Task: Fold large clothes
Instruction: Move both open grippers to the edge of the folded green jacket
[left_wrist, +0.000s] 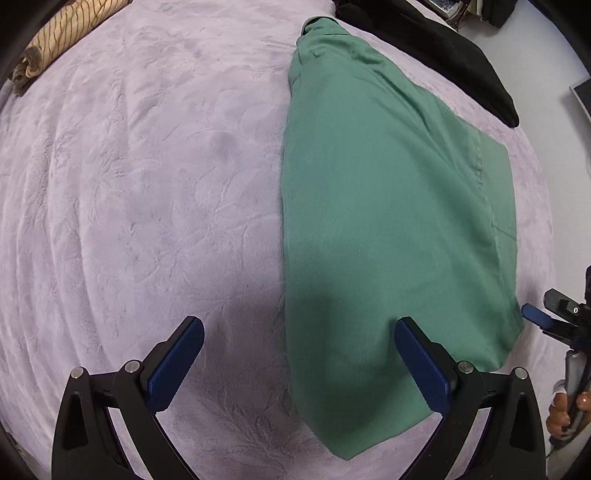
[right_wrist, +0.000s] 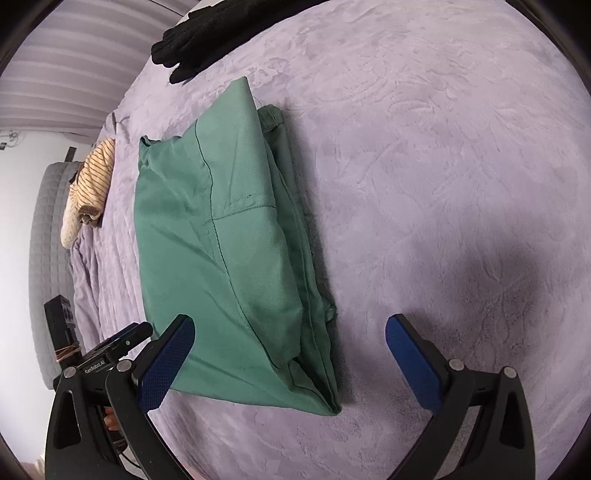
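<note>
A green garment (left_wrist: 388, 206) lies folded into a long slab on the lilac blanket (left_wrist: 129, 184). My left gripper (left_wrist: 299, 332) hangs open above its near end; the right finger is over the cloth and the left finger over bare blanket, with nothing held. In the right wrist view the same green garment (right_wrist: 221, 251) shows its stacked layers and seams. My right gripper (right_wrist: 290, 332) is open over the garment's near corner, holding nothing. The right gripper also shows at the edge of the left wrist view (left_wrist: 535, 314), beside the garment's side edge.
A black garment (left_wrist: 443, 48) lies at the far edge of the bed, behind the green one. A cream striped garment (left_wrist: 62, 37) sits rolled at the far left corner. A person's hand (left_wrist: 565, 410) holds the right gripper's handle. The lilac blanket (right_wrist: 443, 166) spreads wide on both sides.
</note>
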